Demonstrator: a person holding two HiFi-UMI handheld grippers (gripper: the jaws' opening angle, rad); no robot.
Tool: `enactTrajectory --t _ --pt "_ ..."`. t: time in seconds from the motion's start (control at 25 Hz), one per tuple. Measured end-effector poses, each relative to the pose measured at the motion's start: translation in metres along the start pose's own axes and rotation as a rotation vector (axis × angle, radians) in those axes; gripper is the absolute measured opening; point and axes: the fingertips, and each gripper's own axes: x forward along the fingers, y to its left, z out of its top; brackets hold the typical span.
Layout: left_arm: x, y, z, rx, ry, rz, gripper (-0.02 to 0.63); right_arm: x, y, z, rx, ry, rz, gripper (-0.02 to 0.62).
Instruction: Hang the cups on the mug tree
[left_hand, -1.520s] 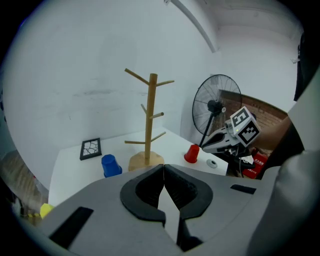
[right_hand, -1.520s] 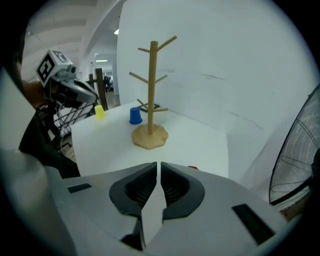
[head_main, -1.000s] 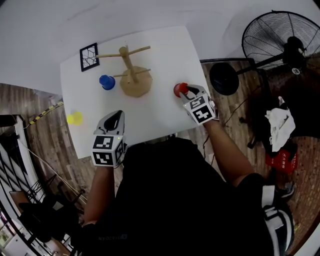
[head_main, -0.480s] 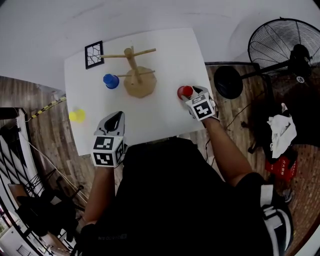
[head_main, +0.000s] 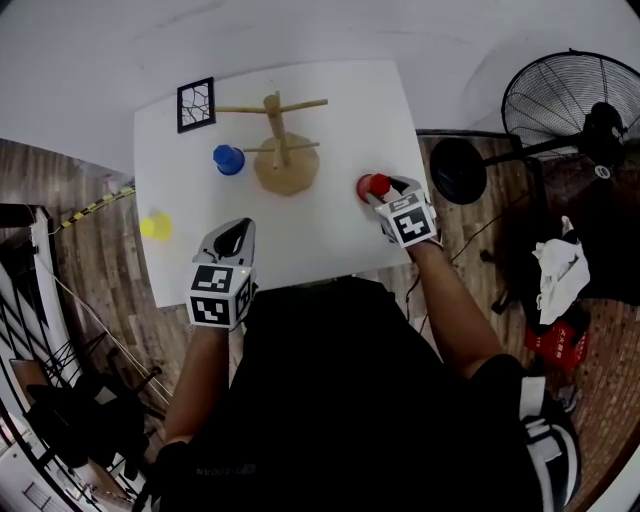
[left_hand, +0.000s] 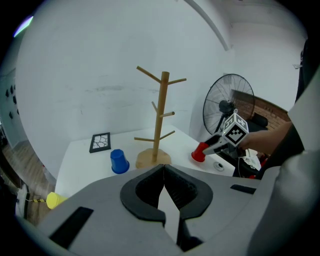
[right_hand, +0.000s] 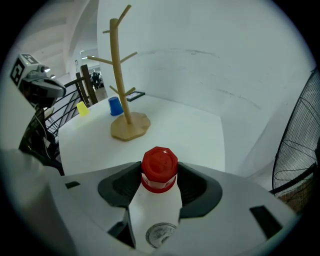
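- Since a second ago, the right gripper (head_main: 386, 186) has just been opening its jaws, with the red cup (head_main: 367, 187) between them. The left gripper (head_main: 237, 232) has kept its place, and the cups and the mug tree (head_main: 284, 150) lie as they did.
- Head view: the right forearm reaches from 5 o'clock up to the white table's (head_main: 330, 245) right edge, with the gripper tipped down toward 10 o'clock at the red cup.
- The left forearm runs straight up from the body. Its gripper points to 12 o'clock over the table's near edge.
- From the tree's base, the blue cup (head_main: 228, 160) stands just beside it at 9 o'clock and the red cup at 3 o'clock. The yellow cup (head_main: 155, 226) is well apart at 8 o'clock, by the table's left edge.
- No cup hangs on the pegs.
- Left gripper view: the two dark pads meet at their tips, with nothing between them. The tree stands ahead at 12 o'clock.
- Right gripper view: the jaws stand wide on either side of the red cup, which sits upside down on the table. The pads lie just beside its sides, and I cannot tell whether they touch it.
- In that view the tree rises at 11 o'clock, with the blue cup beyond it.
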Motion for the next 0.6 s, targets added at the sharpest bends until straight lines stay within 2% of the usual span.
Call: enactTrajectory --t 0.2,0.36,0.6 --pt "0.003 0.0 0.004 0.014 -0.005 -0.017 0.015 -0.028 0.004 0.029 -0.01 -0.084 0.002 0.222" --pt "0.003 0.002 0.01 0.025 -0.017 -0.023 0.015 -0.054 0.006 0.061 0.021 -0.192 0.024 0.222" --pt "-0.009 0.0 0.037 0.044 -0.08 -0.039 0.015 -0.097 0.004 0.108 0.074 -0.361 0.045 0.222"
